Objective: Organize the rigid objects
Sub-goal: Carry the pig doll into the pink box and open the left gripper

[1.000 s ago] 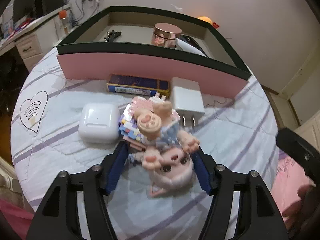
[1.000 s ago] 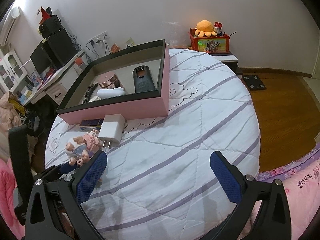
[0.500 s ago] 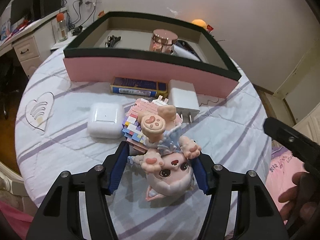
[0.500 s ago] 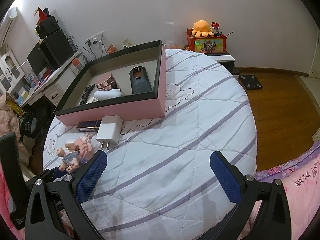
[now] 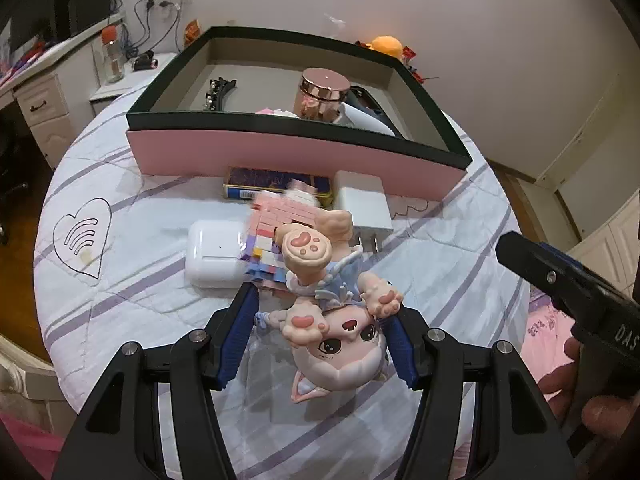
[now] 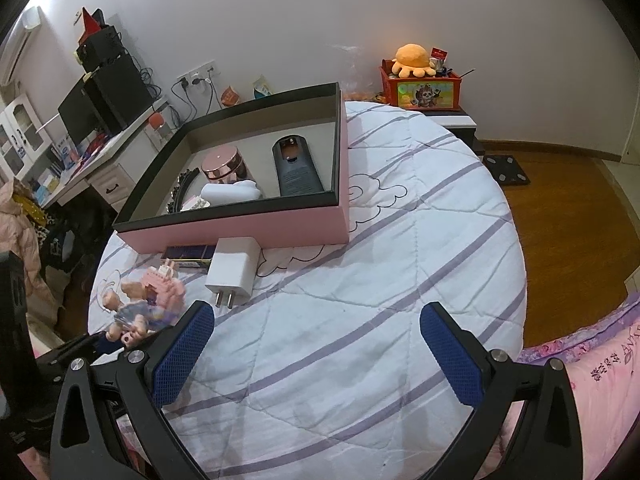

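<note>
**doll upside down in my left jaws**

the doll [image 5: 336, 320] hangs head down between my left jaws [image 5: 324, 336], its pink paws up toward the camera. both blue pads press on its sides, so i have it gripped, and the jaws have just been closing on it. its head sits above the striped bed cover [image 6: 360, 320], but i cannot tell whether it touches the cover.

just behind the doll lies a pink and purple brick model [image 5: 280, 232], blurred. a white earbud case [image 5: 214, 256] lies beside it to the left, and a white charger [image 5: 362, 202] to the right with its prongs toward me. a dark blue flat box [image 5: 276, 186] rests against the pink wall of the big open box [image 5: 296, 156].

inside that box i see a rose-gold jar [image 6: 222, 166], a dark oblong device [image 6: 296, 168], a white bottle [image 6: 230, 192] and a black hair clip [image 5: 218, 92].

my right jaws [image 6: 316, 354] stand wide apart over bare cover, holding nothing.
</note>
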`<state>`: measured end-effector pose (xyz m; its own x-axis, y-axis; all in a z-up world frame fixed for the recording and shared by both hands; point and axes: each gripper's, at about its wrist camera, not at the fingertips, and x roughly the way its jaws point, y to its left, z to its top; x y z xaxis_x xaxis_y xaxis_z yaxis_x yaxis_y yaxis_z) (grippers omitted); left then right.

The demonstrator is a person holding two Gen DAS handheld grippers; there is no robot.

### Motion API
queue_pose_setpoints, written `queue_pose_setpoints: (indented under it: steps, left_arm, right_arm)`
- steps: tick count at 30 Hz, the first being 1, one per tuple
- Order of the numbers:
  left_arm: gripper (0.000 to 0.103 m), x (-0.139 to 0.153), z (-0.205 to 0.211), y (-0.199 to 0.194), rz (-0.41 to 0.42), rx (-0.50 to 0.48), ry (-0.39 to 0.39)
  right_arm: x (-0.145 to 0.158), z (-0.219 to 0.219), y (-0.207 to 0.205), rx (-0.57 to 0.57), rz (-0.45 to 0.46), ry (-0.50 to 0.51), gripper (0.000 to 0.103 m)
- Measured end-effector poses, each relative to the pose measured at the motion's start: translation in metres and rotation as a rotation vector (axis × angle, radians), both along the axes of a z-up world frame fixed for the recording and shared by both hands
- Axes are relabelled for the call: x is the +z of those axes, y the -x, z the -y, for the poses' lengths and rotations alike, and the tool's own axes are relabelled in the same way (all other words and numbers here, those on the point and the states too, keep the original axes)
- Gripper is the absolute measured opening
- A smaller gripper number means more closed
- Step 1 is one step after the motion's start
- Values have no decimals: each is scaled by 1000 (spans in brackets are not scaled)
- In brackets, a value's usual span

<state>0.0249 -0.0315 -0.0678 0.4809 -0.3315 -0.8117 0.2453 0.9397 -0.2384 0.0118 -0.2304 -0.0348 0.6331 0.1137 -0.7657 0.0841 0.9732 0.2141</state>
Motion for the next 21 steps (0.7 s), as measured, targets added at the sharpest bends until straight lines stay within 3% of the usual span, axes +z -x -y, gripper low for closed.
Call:
queue_pose_setpoints:
  steps: [11,21]
  left_arm:
    - [61,9,-1,3,17,-16,13]
    - [61,49,-5,-32,122,12,-31]
  right_arm:
    - [1,1,-1,-4,-1,4,103]
    - [13,-2,-12,4,28,6,103]
